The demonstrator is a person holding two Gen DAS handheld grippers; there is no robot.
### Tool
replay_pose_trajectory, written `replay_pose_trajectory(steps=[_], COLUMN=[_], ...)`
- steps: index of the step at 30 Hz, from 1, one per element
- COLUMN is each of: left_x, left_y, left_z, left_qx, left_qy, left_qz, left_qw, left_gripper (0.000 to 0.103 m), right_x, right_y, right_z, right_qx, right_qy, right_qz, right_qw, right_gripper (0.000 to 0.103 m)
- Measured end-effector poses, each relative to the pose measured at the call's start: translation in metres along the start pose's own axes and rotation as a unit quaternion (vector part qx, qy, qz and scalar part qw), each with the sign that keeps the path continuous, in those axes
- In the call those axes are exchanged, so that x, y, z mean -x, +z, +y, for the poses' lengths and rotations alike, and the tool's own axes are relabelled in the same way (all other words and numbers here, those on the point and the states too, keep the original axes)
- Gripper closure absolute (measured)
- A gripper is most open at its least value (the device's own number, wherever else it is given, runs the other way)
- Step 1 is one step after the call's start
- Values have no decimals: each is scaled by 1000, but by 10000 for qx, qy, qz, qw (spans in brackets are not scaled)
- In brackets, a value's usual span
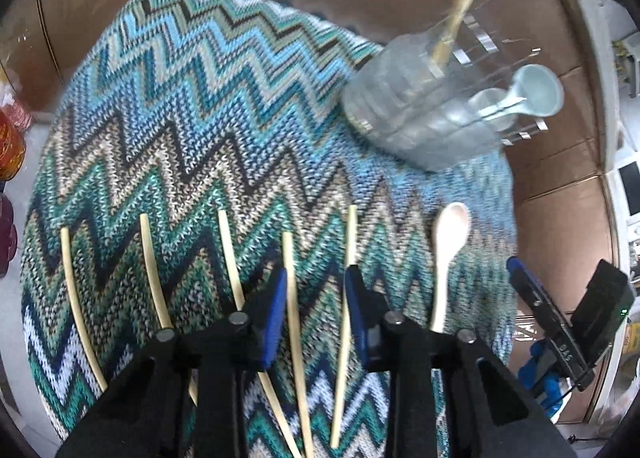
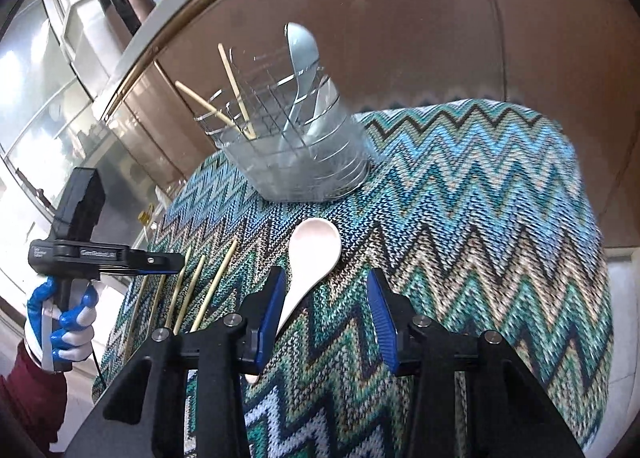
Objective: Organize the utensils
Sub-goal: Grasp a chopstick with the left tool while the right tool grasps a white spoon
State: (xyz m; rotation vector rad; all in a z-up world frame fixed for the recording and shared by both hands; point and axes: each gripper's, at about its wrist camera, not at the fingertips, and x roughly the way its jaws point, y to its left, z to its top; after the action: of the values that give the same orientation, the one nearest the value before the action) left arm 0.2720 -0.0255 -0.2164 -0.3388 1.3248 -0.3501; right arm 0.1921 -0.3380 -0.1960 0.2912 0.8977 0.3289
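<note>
Zigzag cloth (image 1: 192, 105) covers the table, everything sits on it. Clear holder (image 2: 296, 161) stands at the cloth's far edge, divided into slots; two chopsticks (image 2: 236, 97) and a pale blue spoon (image 2: 302, 57) already stand in it, so sorting looks partly done. Five loose chopsticks (image 1: 294, 298) lie side by side in a row in front of the holder, on its left in the left wrist view, laid out so you can likely pick them one at a time. White spoon (image 2: 312, 254) lies in front of the holder, right of that row, handle toward you.

Your left gripper (image 1: 316, 278) hangs over the row, jaws partly spread, two chopsticks in the gap, pads not pressing either. Looks like a pick is lining up; narrow to one stick or you could drag its neighbour. Your right gripper (image 2: 326, 278) is partly spread too, left pad at the white spoon's handle, nothing pinched.
</note>
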Motion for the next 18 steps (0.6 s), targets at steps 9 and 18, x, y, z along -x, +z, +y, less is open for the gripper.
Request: replay_pose_trajectory(steps=[9, 18], left_x=[-27, -35], left_y=[11, 21], left_z=[2, -4], left_qx=[-67, -16], left_qy=[279, 409], left_qz=[313, 413], left_qw=[9991, 9983], left_gripper=[87, 96], right_x=[-54, -107], right_y=[25, 37], right_z=[-5, -12], right_qx=[200, 343], right_qy=[252, 394], right_qz=[571, 1195], right_qw=[9978, 9915], right_gripper=[64, 86])
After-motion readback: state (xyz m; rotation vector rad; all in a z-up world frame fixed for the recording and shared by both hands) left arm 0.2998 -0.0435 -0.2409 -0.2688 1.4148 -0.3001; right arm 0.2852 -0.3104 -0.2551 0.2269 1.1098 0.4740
